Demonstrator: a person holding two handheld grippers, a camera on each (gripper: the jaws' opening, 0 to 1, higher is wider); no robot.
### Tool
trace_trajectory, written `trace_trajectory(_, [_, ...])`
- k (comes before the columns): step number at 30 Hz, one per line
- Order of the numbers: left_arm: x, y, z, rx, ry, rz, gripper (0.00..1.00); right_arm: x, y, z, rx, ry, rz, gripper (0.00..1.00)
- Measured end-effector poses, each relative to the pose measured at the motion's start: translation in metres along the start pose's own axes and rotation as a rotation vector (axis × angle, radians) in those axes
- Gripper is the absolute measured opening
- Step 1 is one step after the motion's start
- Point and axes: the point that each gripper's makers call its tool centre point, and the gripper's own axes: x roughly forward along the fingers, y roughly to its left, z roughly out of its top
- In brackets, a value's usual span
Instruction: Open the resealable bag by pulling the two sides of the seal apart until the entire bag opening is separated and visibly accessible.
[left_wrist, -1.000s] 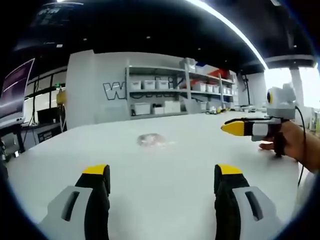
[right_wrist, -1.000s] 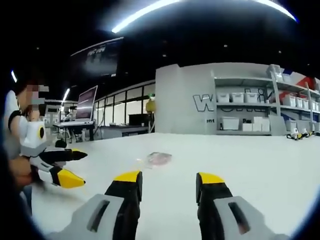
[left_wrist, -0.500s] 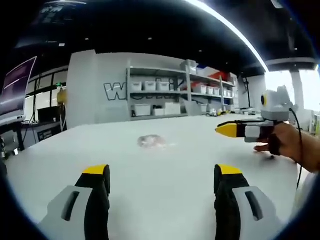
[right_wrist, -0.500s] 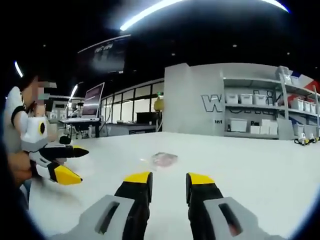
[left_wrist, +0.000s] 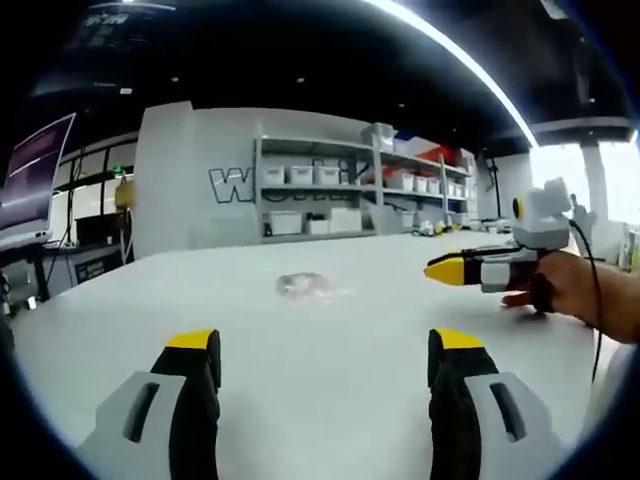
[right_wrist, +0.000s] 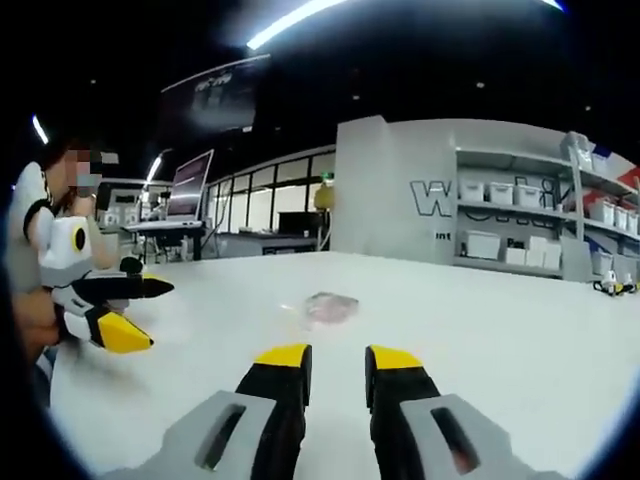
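A small clear resealable bag (left_wrist: 303, 284) lies flat on the white table (left_wrist: 120, 330), well ahead of both grippers. My left gripper (left_wrist: 325, 346) is open, its yellow-tipped jaws wide apart and holding nothing. From the right of that view comes the right gripper (left_wrist: 450, 269), held in a hand above the table. In the right gripper view the bag (right_wrist: 330, 307) sits just beyond my right gripper (right_wrist: 338, 358), whose jaws stand close together with a narrow gap and nothing between them. The left gripper (right_wrist: 140, 314) shows at the left, its jaws spread.
Shelves with white bins (left_wrist: 320, 190) line the back wall beyond the table's far edge. A person (right_wrist: 40, 250) stands at the left of the right gripper view. A monitor (left_wrist: 30, 180) and desks stand off to the left.
The right gripper's jaws have drawn much closer together and it has moved slightly forward and leftward toward the bag. The left gripper has stayed open and still.
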Motion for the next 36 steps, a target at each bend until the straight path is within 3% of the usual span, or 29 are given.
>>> trace_trajectory(36, [0.004, 0.004, -0.004, -0.007, 0.018, -0.010, 0.85, 0.047, 0.019, -0.017, -0.098, 0.132, 0.123, 0.17])
